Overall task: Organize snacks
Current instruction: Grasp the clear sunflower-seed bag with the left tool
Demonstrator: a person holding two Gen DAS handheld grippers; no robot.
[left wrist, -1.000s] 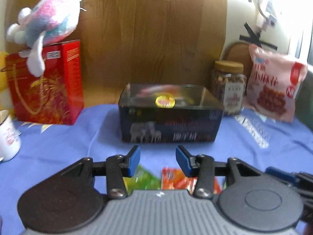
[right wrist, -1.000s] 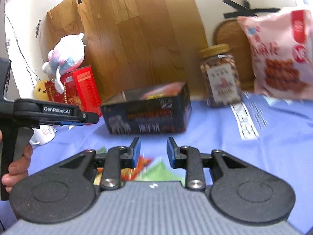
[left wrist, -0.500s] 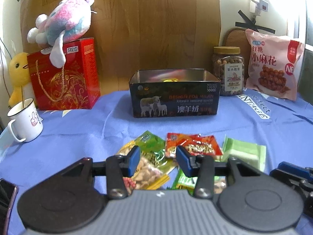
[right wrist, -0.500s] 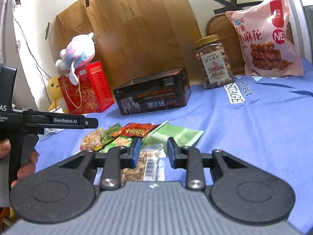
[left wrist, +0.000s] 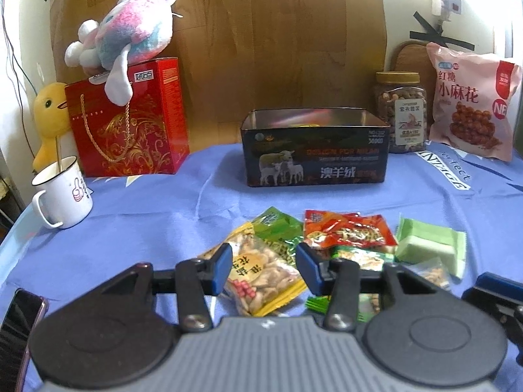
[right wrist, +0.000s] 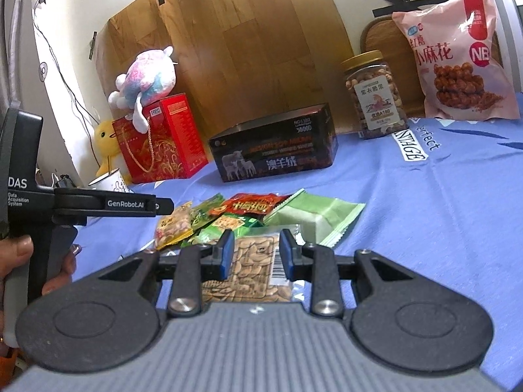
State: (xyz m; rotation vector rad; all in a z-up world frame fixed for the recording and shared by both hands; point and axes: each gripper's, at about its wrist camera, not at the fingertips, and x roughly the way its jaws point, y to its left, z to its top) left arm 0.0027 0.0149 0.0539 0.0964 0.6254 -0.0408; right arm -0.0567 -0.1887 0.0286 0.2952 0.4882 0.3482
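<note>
On the blue cloth [left wrist: 147, 228], loose snack packets [left wrist: 340, 238] lay at lower centre before the open tin [left wrist: 315, 150], presumably their destination. My left gripper [left wrist: 264, 266] and right gripper [right wrist: 256, 251] hovered part-open, empty, the left's jaws just widened.

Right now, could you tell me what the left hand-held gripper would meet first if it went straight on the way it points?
Probably the yellow peanut packet, lying on the blue cloth just ahead of the left hand-held gripper; depth is unclear.

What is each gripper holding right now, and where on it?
Nothing is held. The left gripper hangs open above a yellow peanut packet, and the right gripper hangs open above a clear nut packet; neither packet is pinched.
</note>
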